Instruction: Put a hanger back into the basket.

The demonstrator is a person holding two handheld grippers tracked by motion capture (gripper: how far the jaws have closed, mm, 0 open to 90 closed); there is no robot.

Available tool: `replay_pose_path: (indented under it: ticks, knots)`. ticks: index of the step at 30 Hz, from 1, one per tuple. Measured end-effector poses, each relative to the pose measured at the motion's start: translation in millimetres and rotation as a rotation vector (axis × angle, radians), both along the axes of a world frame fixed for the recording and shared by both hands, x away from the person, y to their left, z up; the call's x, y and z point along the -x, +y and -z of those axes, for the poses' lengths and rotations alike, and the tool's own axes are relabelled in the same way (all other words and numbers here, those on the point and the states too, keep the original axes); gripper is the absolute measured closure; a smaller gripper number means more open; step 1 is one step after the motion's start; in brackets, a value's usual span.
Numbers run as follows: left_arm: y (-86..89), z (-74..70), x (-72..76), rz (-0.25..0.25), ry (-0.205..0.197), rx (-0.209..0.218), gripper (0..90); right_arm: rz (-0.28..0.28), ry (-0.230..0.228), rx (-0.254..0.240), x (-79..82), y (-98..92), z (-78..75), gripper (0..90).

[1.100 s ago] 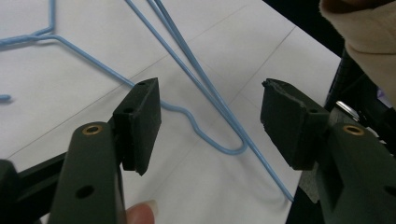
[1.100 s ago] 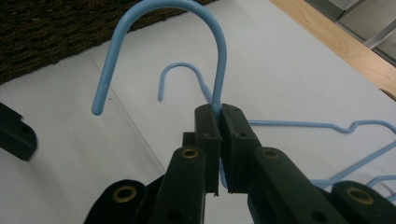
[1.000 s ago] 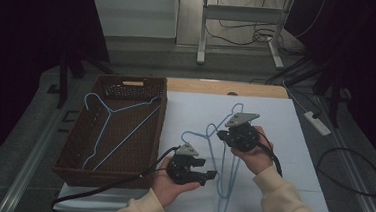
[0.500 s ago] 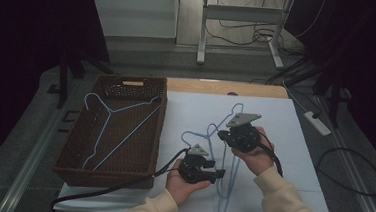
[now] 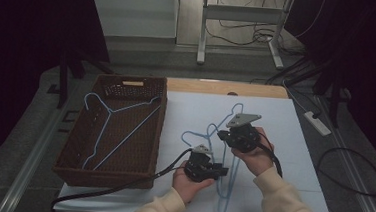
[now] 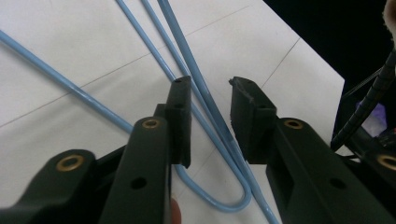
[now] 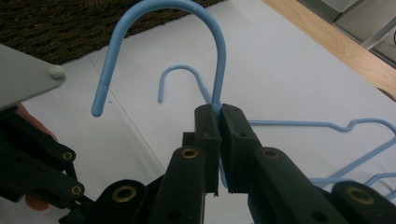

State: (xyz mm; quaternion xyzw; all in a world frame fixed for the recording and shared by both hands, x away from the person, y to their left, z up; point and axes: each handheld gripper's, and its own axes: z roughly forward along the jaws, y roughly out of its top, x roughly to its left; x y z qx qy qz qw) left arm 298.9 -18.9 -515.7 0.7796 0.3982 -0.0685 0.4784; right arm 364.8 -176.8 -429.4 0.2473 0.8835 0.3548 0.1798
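High view, left side: a brown wicker basket (image 5: 73, 143) holds one blue hanger (image 5: 112, 126). To its right, on the white table cover (image 5: 303, 144), lie two more blue hangers. The left gripper (image 5: 220, 171) sits at the near hangers' bars; its own view shows its jaws have just been closing, apart, wires (image 6: 205, 107) between them untouched. Farther right, the right gripper (image 5: 222, 135) is clamped on the upper hanger's neck below the hook (image 7: 187, 28), as the right gripper view shows.

Cream sleeves (image 5: 282, 205), black left claw (image 6: 210, 100) with brass rivets, grey three-cornered plate (image 5: 243, 120), black cable (image 5: 120, 189)
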Motion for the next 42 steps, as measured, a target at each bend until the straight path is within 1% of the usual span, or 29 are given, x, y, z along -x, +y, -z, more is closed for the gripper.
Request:
replay_pose_path:
  ticks: [1, 2, 5, 9, 10, 11, 13, 15, 16, 17, 19, 20, 21, 23, 26, 28, 29, 33, 34, 37, 38, 39, 42]
  knots:
    - [-0.6, 0.6, -0.3, 0.001, 0.004, 0.000, 73.5, 0.001, 0.000, -0.002, 0.1, -0.1, 0.0, 86.6]
    - [-1.0, 1.3, -0.7, 0.001, 0.012, 0.010, 74.5, 0.003, 0.001, -0.003, 0.3, -0.2, -0.1, 86.6]
    - [-0.4, 0.7, -1.3, -0.002, 0.027, 0.022, 76.0, 0.001, -0.004, -0.005, 0.7, -1.6, -0.7, 86.5]
    - [-0.3, 0.1, -2.4, -0.018, 0.059, 0.046, 77.9, 0.000, -0.001, -0.025, 0.8, -5.4, -1.4, 85.6]
    - [-0.3, -0.1, -2.4, -0.022, 0.063, 0.052, 78.3, -0.004, -0.003, -0.036, 0.6, -7.4, -1.5, 85.1]
    - [0.1, -0.6, -2.6, -0.026, 0.068, 0.061, 78.8, -0.005, -0.004, -0.045, 0.9, -8.7, -1.8, 83.6]
    - [1.1, -1.1, -3.2, -0.033, 0.086, 0.085, 80.2, -0.013, -0.006, -0.083, 2.2, -13.3, -2.5, 77.7]
    - [1.6, -2.1, -4.2, -0.038, 0.103, 0.114, 82.0, -0.018, -0.022, -0.105, 5.0, -17.5, -3.8, 72.7]
    - [1.9, -2.9, -4.4, -0.039, 0.100, 0.119, 82.8, -0.017, -0.032, -0.125, 7.5, -21.2, -5.3, 69.7]
    - [2.0, -3.8, -4.2, -0.043, 0.103, 0.127, 83.8, -0.017, -0.040, -0.143, 9.8, -24.6, -6.7, 64.7]
    - [3.0, -5.3, -4.4, -0.046, 0.106, 0.142, 85.4, -0.010, -0.058, -0.180, 14.6, -33.0, -10.0, 60.4]
    - [3.3, -5.9, -4.4, -0.049, 0.103, 0.145, 86.0, -0.005, -0.067, -0.198, 17.4, -38.3, -12.1, 58.0]
    - [3.3, -6.5, -4.3, -0.048, 0.101, 0.148, 86.2, 0.000, -0.073, -0.229, 20.3, -44.1, -13.7, 53.8]
    - [3.6, -7.2, -3.7, -0.047, 0.090, 0.147, 86.3, 0.014, -0.077, -0.280, 26.8, -57.0, -15.5, 48.3]
    - [4.2, -8.7, -3.2, -0.044, 0.095, 0.156, 86.4, 0.027, -0.094, -0.351, 39.4, -76.1, -13.4, 45.1]
    - [4.7, -10.4, -2.8, -0.044, 0.093, 0.161, 86.4, 0.037, -0.107, -0.375, 47.9, -87.1, -11.0, 41.7]
    - [5.2, -11.4, -2.6, -0.042, 0.090, 0.160, 86.5, 0.038, -0.106, -0.388, 51.2, -91.9, -9.7, 39.9]
    - [6.6, -17.9, -0.4, -0.033, 0.069, 0.171, 86.5, 0.055, -0.097, -0.406, 60.9, -107.4, -4.1, 39.3]
    - [7.3, -19.7, 0.0, -0.029, 0.062, 0.174, 86.5, 0.062, -0.093, -0.409, 63.0, -111.6, -0.6, 39.1]
    - [9.6, -25.4, 1.9, -0.025, 0.053, 0.185, 86.5, 0.081, -0.090, -0.427, 68.0, -121.2, 8.4, 39.0]
    - [9.6, -25.4, 1.9, -0.025, 0.053, 0.185, 86.5, 0.081, -0.090, -0.427, 68.0, -121.2, 8.4, 39.0]
    - [12.2, -31.2, 3.6, -0.015, 0.043, 0.191, 86.5, 0.092, -0.095, -0.436, 72.1, -127.6, 12.8, 39.0]
    - [15.9, -41.1, 6.1, -0.005, 0.028, 0.203, 86.5, 0.101, -0.101, -0.449, 77.0, -134.9, 14.6, 39.1]
